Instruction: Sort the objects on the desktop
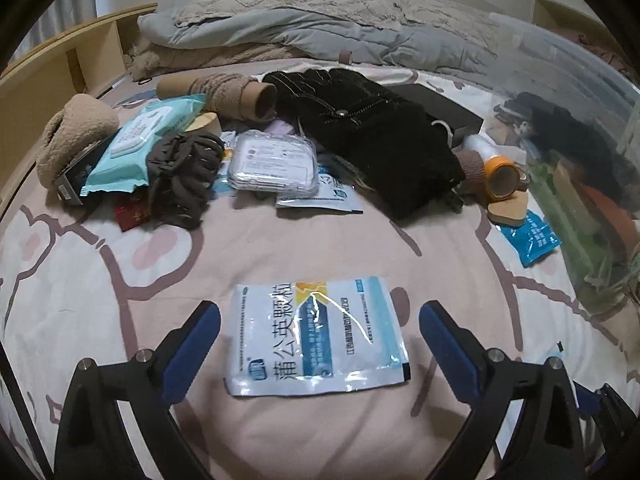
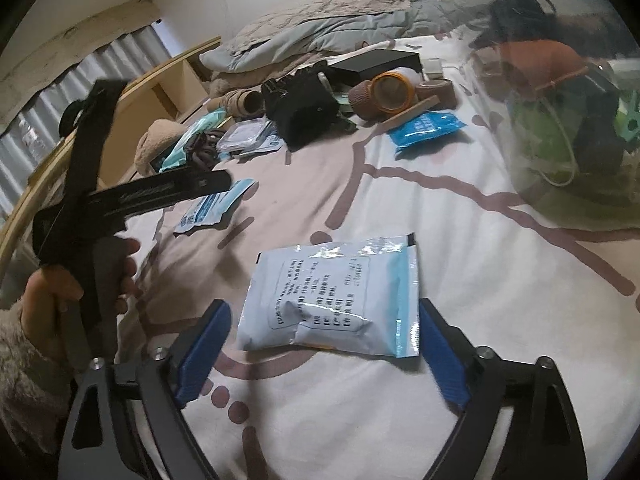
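While both grippers, left (image 1: 320, 332) and right (image 2: 325, 320), hover with fingers spread over loose sachets (image 1: 316, 336) on the sheet (image 1: 280, 248), the clutter pile (image 1: 360, 136) remains unsorted beside the part-filled bin (image 1: 580, 160).

Bare bedsheet (image 1: 280, 248) lay open ahead, between 2 obstacles: the clutter heap around the black garment (image 1: 372, 136) behind and the clear bag (image 1: 580, 184) rightward.
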A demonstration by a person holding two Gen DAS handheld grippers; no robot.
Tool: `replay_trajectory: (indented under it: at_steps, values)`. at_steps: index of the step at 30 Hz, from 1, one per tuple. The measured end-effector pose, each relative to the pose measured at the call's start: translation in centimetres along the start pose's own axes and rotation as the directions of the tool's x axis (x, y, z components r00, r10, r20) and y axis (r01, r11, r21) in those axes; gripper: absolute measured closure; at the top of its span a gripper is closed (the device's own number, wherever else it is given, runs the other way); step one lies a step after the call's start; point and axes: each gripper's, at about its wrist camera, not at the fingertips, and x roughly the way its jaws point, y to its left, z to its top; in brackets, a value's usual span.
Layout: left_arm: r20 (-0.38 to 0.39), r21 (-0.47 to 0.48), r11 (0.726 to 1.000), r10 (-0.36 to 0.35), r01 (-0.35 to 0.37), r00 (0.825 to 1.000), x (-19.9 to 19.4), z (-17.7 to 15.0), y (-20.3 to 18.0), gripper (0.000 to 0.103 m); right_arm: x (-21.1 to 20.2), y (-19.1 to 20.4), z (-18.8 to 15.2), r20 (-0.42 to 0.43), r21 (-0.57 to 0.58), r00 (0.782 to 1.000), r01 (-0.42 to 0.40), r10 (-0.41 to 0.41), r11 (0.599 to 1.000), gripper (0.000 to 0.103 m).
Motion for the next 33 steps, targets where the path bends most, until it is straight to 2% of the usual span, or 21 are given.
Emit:
replay_trajectory:
  at_steps: [7, 10, 16, 20, 23, 28, 31, 33]
  values:
    - [-0.074, -0.034, 0.998, 0.047, -0.049, 0.996, 1.8, -0.6, 1.0, 0.000, 0.1, -0.1, -0.1, 0.007, 0.000, 1.000, -0.005, 0.005, 1.000, 0.005]
    - [-0.106, -0.077, 0.996, 0.035, -0.044, 0.994, 2.5, -0.8, 2.0, 0.000, 0.1, 0.1, -0.1, 0.006, -0.005, 1.000, 0.004, -0.004, 1.000, 0.005]
    - [-0.118, -0.076, 0.997, 0.017, -0.026, 0.993, 3.0, -1.1, 2.2, 0.000, 0.3, 0.8, 0.6, -0.036, -0.038, 0.998, 0.054, -0.056, 0.998, 0.005]
    - [-0.127, -0.083, 0.996, 0.000, -0.011, 0.992, 3.2, -1.2, 2.3, 0.000, 0.7, 1.8, 2.1, -0.059, -0.093, 0.985, 0.154, -0.160, 0.984, 0.005]
    - [-0.118, -0.084, 0.996, -0.001, -0.009, 0.993, 3.2, -1.3, 2.4, 0.000, 1.6, 2.8, 3.2, -0.089, -0.147, 0.978, 0.173, -0.187, 0.974, 0.005]
    - [-0.098, -0.076, 0.997, 0.005, -0.013, 0.995, 3.1, -1.6, 2.4, 0.000, 4.0, 4.3, 3.3, -0.149, -0.245, 0.946, 0.245, -0.286, 0.938, 0.005]
    - [-0.093, -0.073, 0.997, 0.008, -0.015, 0.996, 3.1, -1.7, 2.4, 0.000, 4.5, 3.9, 2.9, -0.147, -0.238, 0.931, 0.295, -0.334, 0.926, 0.000]
    - [-0.088, -0.072, 0.997, 0.010, -0.017, 0.996, 3.0, -1.8, 2.4, 0.000, 4.4, 3.2, 2.8, -0.145, -0.191, 0.934, 0.297, -0.327, 0.935, 0.000]
